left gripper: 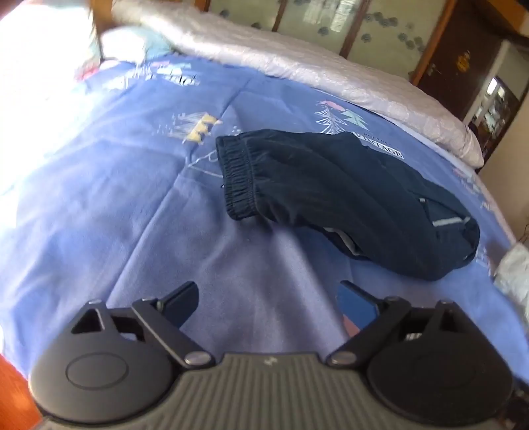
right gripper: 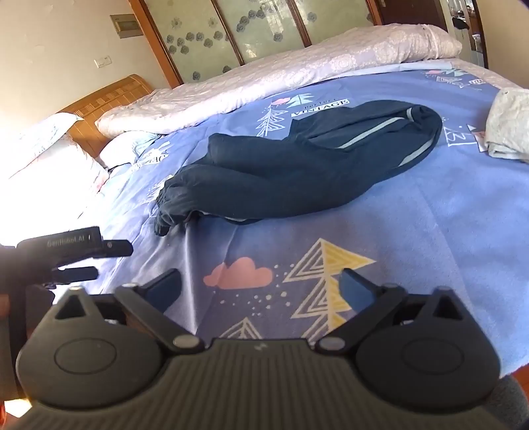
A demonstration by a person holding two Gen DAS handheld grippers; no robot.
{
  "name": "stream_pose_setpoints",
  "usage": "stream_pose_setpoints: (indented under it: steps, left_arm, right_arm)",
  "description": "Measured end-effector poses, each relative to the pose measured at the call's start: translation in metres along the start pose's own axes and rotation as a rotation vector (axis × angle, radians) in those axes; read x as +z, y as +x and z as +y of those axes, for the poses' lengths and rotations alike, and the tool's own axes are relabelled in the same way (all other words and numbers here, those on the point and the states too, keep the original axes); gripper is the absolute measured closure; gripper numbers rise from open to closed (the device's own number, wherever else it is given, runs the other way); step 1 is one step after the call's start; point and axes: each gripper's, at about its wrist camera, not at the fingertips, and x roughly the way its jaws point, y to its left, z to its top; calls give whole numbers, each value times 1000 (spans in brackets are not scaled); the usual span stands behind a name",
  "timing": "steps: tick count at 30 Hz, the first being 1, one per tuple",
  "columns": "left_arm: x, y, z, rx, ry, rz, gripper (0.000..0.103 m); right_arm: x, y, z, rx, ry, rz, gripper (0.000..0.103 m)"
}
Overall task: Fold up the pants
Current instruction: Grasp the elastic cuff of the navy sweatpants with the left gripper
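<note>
Dark navy pants (left gripper: 347,195) with grey reflective stripes lie in a loose folded heap on the blue patterned bedspread (left gripper: 115,185). Their elastic cuffs point left in the left wrist view. They also show in the right wrist view (right gripper: 297,168), mid-bed. My left gripper (left gripper: 267,297) is open and empty, above the bedspread, a short way in front of the pants. My right gripper (right gripper: 261,287) is open and empty over the bedspread (right gripper: 446,231), nearer the bed's front edge than the pants. The left gripper also shows from the side at the left of the right wrist view (right gripper: 99,261).
A rolled pale pink quilt (right gripper: 281,72) lies along the far side of the bed. Pillows (right gripper: 56,158) and a wooden headboard (right gripper: 105,96) are at the left. A folded light cloth (right gripper: 509,125) sits at the right. A wardrobe with glass doors (right gripper: 231,29) stands behind.
</note>
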Motion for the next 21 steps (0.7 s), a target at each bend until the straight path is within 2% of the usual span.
stream_pose_setpoints:
  steps: [2, 3, 6, 7, 9, 13, 15, 16, 17, 18, 19, 21]
  left_arm:
    - [7, 10, 12, -99, -87, 37, 11]
    - [11, 15, 17, -157, -138, 55, 11]
    - [25, 43, 39, -344, -322, 124, 10]
    - [28, 54, 44, -383, -393, 148, 10]
    - [34, 75, 47, -413, -503, 173, 11]
    - [51, 109, 42, -488, -606, 196, 18]
    - [58, 128, 39, -480, -650, 204, 19]
    - [62, 134, 37, -467, -665, 211, 32]
    - [66, 142, 34, -459, -674, 228, 68]
    - [69, 147, 33, -465, -676, 255, 88]
    - [73, 146, 31, -475, -681, 263, 95]
    - [83, 133, 27, -513, -633, 215, 95]
  right_arm:
    - [2, 1, -1, 13, 12, 21, 25]
    - [5, -3, -7, 18, 21, 23, 36]
    - [2, -1, -12, 31, 34, 62, 50]
    - [1, 0, -13, 33, 40, 73, 52]
    - [0, 1, -14, 35, 50, 88, 53]
    - [0, 6, -14, 22, 59, 104, 53]
    - [1, 8, -15, 19, 66, 111, 52]
    - [1, 11, -18, 20, 67, 115, 52]
    - [1, 12, -19, 20, 67, 118, 52]
    - [1, 13, -19, 20, 66, 121, 52]
    - [1, 12, -19, 20, 63, 122, 52]
    - [1, 11, -18, 16, 50, 118, 52]
